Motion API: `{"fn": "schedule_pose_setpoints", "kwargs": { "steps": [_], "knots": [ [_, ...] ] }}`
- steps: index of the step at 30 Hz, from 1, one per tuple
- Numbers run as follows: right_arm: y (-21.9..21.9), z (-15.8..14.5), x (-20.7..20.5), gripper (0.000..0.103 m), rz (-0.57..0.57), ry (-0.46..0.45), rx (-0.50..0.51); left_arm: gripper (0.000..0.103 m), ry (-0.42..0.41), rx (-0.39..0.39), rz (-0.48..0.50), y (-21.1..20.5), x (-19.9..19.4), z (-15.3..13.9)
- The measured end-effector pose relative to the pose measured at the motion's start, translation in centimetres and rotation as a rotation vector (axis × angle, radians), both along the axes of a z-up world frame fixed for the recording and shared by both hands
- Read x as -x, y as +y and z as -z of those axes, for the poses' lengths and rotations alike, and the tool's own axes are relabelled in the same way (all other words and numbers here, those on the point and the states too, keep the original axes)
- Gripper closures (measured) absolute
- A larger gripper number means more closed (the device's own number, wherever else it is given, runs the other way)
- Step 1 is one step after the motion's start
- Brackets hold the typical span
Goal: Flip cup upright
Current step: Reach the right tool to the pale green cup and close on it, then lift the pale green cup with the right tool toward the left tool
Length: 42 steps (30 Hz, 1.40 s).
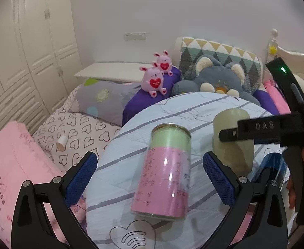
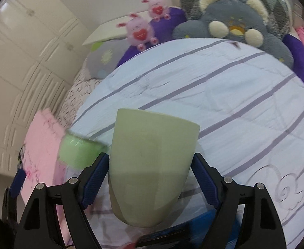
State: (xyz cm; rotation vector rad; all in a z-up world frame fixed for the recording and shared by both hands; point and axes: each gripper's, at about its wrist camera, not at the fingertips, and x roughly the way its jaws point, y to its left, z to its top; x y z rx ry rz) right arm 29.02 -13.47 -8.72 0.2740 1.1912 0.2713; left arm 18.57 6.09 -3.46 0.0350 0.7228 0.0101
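A pale green cup (image 2: 150, 166) is between the blue pads of my right gripper (image 2: 150, 178), which is shut on its sides; the cup's wider end points away from the camera, just above the striped quilt (image 2: 235, 95). In the left wrist view the same cup (image 1: 231, 139) shows at the right with the right gripper's black finger (image 1: 255, 131) across it. My left gripper (image 1: 150, 178) is open, its pads either side of a pink and green can (image 1: 166, 172) without touching it.
The can (image 2: 77, 151) stands just left of the cup. Pink plush rabbits (image 1: 155, 81), a grey plush cushion (image 1: 216, 78) and pillows lie at the bed's head. A pink folded blanket (image 1: 12, 166) lies at the left. A blue object (image 1: 274, 166) sits under the right gripper.
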Motion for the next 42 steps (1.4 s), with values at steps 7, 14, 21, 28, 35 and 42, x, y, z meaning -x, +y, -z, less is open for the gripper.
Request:
{"fn": "schedule_pose_setpoints", "kwargs": {
  "steps": [7, 14, 21, 28, 35, 42],
  "knots": [
    [-2.2, 0.2, -1.6, 0.021, 0.048, 0.016, 0.028, 0.0, -0.002, -0.036, 0.04, -2.5, -1.4, -0.9],
    [-3.9, -1.4, -0.7, 0.02, 0.059, -0.036, -0.068, 0.0, 0.001, -0.074, 0.054, -4.6, -2.1, -2.1],
    [-7.0, -5.5, 3.7, 0.019, 0.108, -0.215, -0.032, 0.0, 0.015, -0.066, 0.109, -7.6, -2.4, -3.4],
    [-10.0, -7.2, 6.9, 0.019, 0.158, -0.33, -0.012, 0.0, 0.055, -0.075, 0.166, -11.9, -2.9, -3.7],
    [-12.8, -7.1, 8.7, 0.019, 0.181, -0.379, 0.01, 0.0, 0.069, -0.105, 0.207, -15.8, -2.8, -3.6],
    [-15.0, -6.3, 9.2, 0.019, 0.195, -0.381, 0.0, 0.0, 0.107, -0.164, 0.233, -18.4, -4.5, -3.0]
  ]
}}
